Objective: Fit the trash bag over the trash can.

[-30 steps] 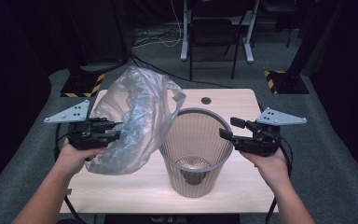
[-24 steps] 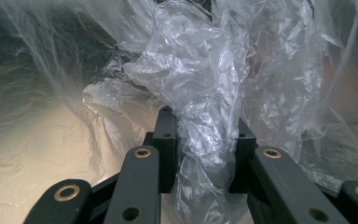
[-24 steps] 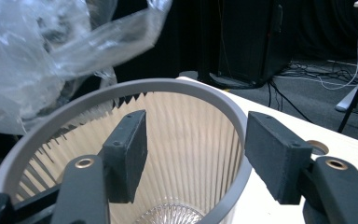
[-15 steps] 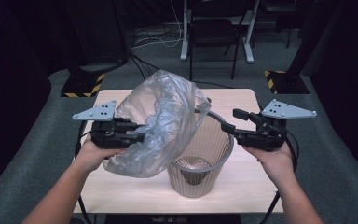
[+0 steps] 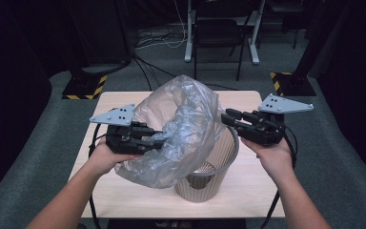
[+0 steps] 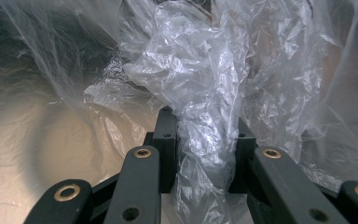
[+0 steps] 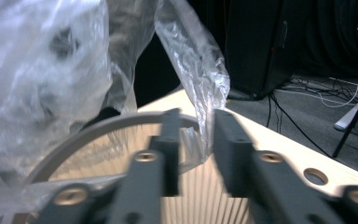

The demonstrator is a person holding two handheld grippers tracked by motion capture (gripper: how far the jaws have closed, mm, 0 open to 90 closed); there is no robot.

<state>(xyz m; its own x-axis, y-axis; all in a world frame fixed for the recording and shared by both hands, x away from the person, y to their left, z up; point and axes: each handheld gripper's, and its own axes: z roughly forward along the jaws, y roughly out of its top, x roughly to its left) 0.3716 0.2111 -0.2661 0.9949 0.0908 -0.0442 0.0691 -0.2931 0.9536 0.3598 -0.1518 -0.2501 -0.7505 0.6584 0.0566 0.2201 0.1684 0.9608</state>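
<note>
The person is fitting a clear plastic bag (image 5: 181, 129) into a slatted wastebasket (image 5: 209, 183) that is standing on the table (image 5: 124, 191) toward its near edge, slightly to the 3 o'clock side of centre. The bag is hanging in the air over the basket, billowing from about 12 o'clock of the rim down toward 8 o'clock, with its lower bulge drooping beside the basket wall.

The left tongs (image 6: 200, 140) are clamping a bunched fold of the film, the plastic being squeezed between the two black jaws. The right tongs (image 7: 196, 149) have just been closing; a strip of the bag's edge is running down between their jaws just above the rim, and whether the pads are already pressing on it cannot be told from the blurred right gripper view.

To do this step well, my judgement is that both tongs should be taking only the mouth edge, on opposite sides, at 9 and 3 o'clock of the rim, then spreading it wide before lowering, so the closed end is dropping inside rather than draping outside the wall. Pulling gently is keeping the thin film from tearing and the light basket from tipping.

No brand, label or writing is showing on bag, basket or tongs
</note>
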